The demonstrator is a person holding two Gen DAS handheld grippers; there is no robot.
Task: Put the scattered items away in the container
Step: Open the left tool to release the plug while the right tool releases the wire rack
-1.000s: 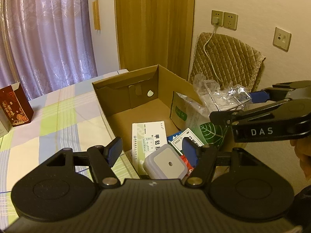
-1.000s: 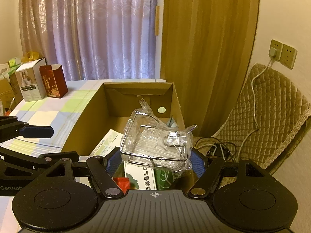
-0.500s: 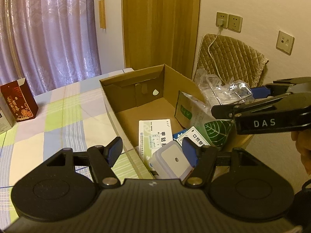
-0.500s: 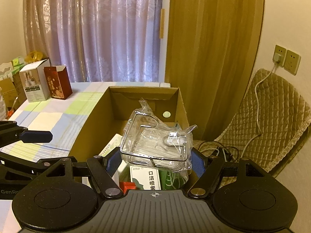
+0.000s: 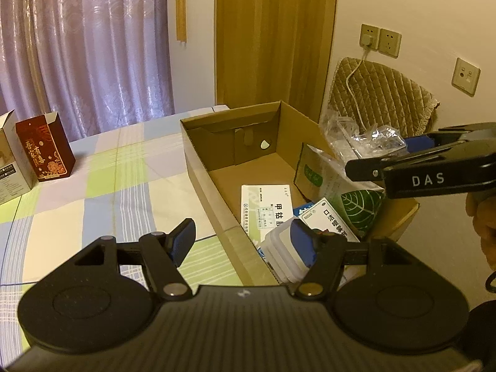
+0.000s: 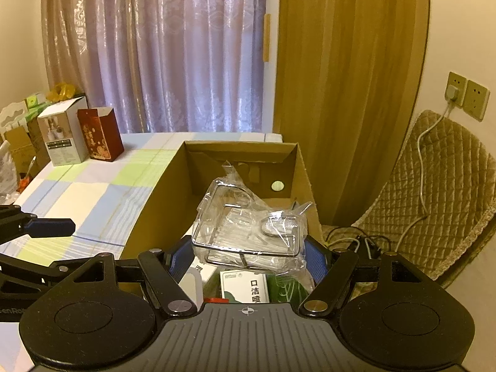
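Observation:
An open cardboard box (image 5: 201, 167) (image 6: 155, 204) stands on the checked tablecloth. Inside lie a white medicine carton (image 5: 266, 204), a white carton with a green leaf (image 5: 328, 217) (image 6: 245, 285), a green-and-white pouch (image 5: 319, 176) and a white plastic case (image 5: 279, 248). My right gripper (image 6: 248, 255) (image 5: 412, 152) is shut on a clear plastic pack with a wire rim (image 6: 251, 223) (image 5: 365, 136), held above the box's near right end. My left gripper (image 5: 245, 241) is open and empty, straddling the box's near left wall.
A dark red gift box (image 5: 45, 148) (image 6: 99, 135) and a white carton (image 6: 62, 135) stand at the far left of the table. A quilted chair (image 6: 440, 192) (image 5: 381, 99) with a cable sits to the right. A hand (image 5: 483, 226) holds the right gripper.
My left gripper has pulled back and to the left, away from the white case in the box. The right gripper keeps the clear pack and has risen slightly.

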